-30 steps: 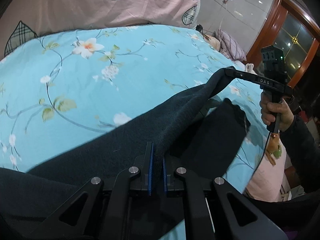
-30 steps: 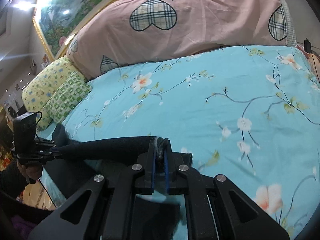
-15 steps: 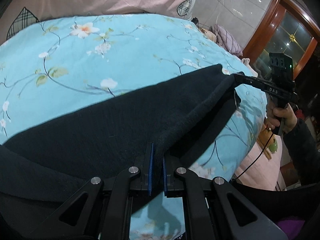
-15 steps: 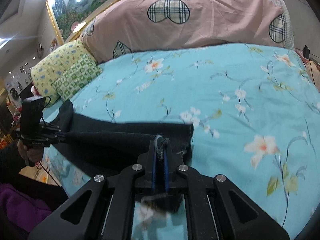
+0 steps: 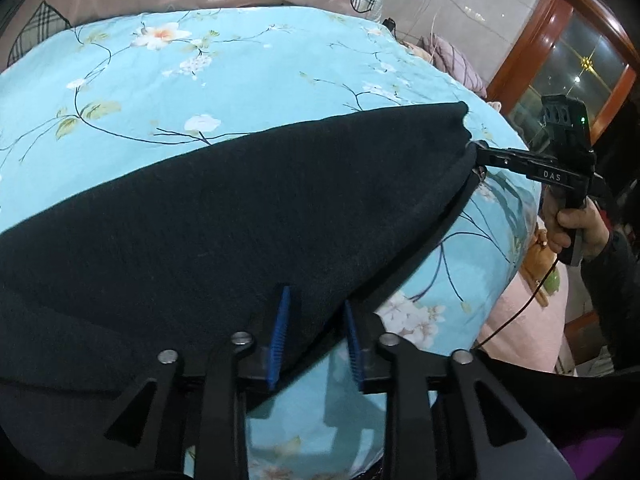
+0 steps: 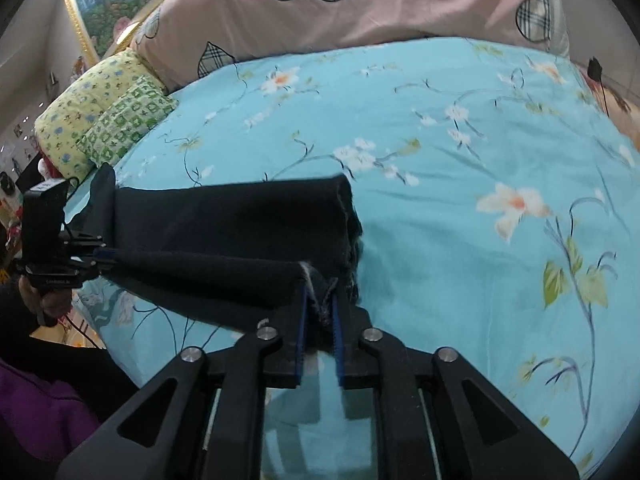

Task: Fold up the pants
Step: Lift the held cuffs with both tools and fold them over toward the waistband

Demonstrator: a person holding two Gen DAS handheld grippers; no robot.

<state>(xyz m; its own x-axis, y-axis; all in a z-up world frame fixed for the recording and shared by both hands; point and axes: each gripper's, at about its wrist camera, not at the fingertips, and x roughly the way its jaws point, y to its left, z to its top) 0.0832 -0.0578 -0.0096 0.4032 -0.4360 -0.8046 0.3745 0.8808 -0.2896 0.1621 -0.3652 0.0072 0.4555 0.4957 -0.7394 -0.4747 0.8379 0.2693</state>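
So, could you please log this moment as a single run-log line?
step: laying fold on bed | pants: doubled over, flat | left gripper: jaws just opened, cloth loose between | right gripper: jaws just parting, hem between

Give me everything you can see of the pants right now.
The pants are dark navy, almost black, of a soft fleecy-looking knit. They lie folded over in a long band across the turquoise floral sheet, one layer on another. The left gripper has just been opening; its blue pads stand apart, the near edge loose between them. The right gripper, also just opening, still has a frayed corner between its pads. The end by it lies doubled on the sheet.
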